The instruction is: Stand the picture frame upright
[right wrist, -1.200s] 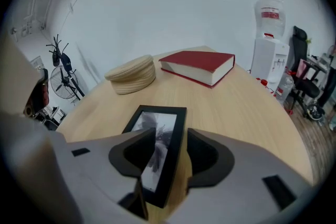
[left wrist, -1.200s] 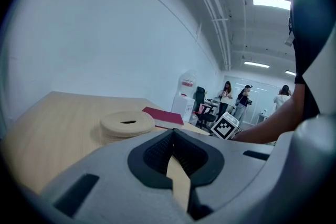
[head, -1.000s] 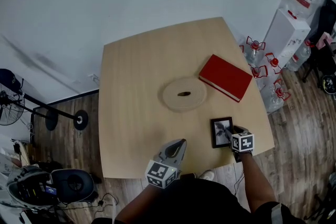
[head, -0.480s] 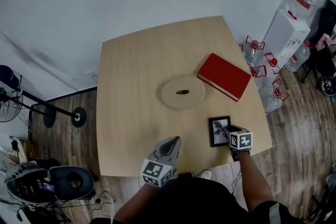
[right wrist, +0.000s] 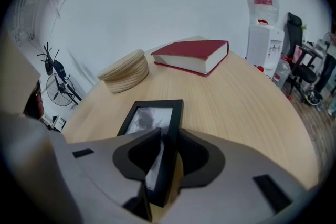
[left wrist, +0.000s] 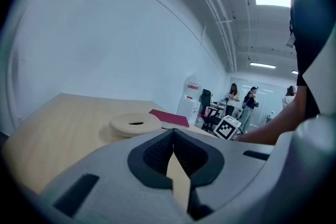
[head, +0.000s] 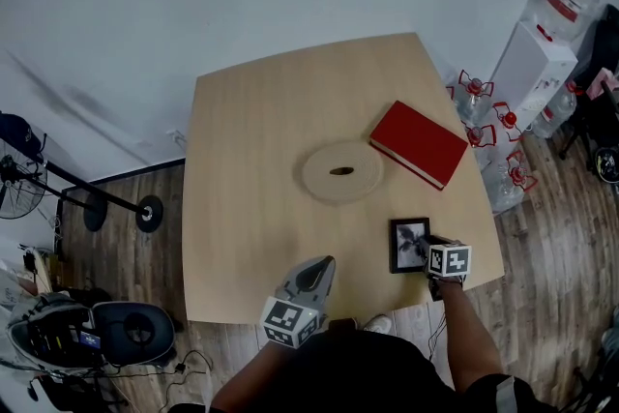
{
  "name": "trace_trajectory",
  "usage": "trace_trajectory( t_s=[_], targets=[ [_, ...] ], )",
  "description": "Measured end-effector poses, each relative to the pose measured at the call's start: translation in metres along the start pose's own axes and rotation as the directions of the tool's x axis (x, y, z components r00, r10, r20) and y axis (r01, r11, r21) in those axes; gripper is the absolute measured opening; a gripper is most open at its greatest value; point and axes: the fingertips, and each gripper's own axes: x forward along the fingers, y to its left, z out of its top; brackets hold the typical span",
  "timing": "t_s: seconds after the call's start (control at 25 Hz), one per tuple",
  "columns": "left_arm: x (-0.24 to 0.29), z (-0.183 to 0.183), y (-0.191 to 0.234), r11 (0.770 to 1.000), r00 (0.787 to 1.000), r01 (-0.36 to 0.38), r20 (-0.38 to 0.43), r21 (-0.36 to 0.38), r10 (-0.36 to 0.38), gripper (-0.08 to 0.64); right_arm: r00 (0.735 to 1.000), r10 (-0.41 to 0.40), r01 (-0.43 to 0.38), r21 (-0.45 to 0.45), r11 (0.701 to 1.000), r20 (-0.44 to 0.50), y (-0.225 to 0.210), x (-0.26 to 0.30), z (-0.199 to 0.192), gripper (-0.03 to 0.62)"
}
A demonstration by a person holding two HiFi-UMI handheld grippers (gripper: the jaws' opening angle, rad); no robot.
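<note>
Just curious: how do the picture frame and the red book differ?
The picture frame is black and smaller; the red book is bigger. The right gripper, jaws just closing, grips the picture frame's edge; the red book lies untouched. Both rest on the table.

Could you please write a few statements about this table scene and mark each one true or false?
1. The book lies on the table. True.
2. The frame stands upright. False: it lies face up on the table.
3. The right hand-held gripper is empty. False: its jaws have just been closing and now grip the frame's edge.
4. The left hand-held gripper holds nothing. True.
5. The disc rests on the book. False: it lies beside the book, apart from it.
</note>
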Motion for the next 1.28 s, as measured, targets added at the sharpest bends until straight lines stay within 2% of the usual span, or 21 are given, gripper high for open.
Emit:
trace_trajectory(
  t_s=[0.24, 0.64, 1.0, 1.28],
  targets=[
    [-0.006, 0.0, 0.004, 1.0, 1.0, -0.016, 0.001, -0.005, 0.016, -0.005, 0.998, -0.022, 0.021, 0.01, 1.0, 0.051, 0.0, -0.01, 0.007, 0.071],
    [-0.01, 0.002, 0.006, 1.0, 1.0, -0.011, 0.005, -0.008, 0.011, -0.005, 0.99, -0.044, 0.043, 0.007, 0.999, 0.133, 0.005, -0.032, 0.026, 0.069],
    [-0.013, 0.004, 0.007, 1.0, 1.0, -0.017, 0.013, -0.006, 0.017, -0.005, 0.967, 0.023, -0.014, -0.038, 0.999, 0.255, 0.038, -0.058, 0.072, 0.069],
    [-0.024, 0.004, 0.019, 0.998, 0.998, -0.059, 0.024, -0.014, 0.059, -0.005, 0.943, 0.1, -0.074, -0.094, 0.993, 0.317, 0.075, -0.061, 0.109, 0.071]
  ],
)
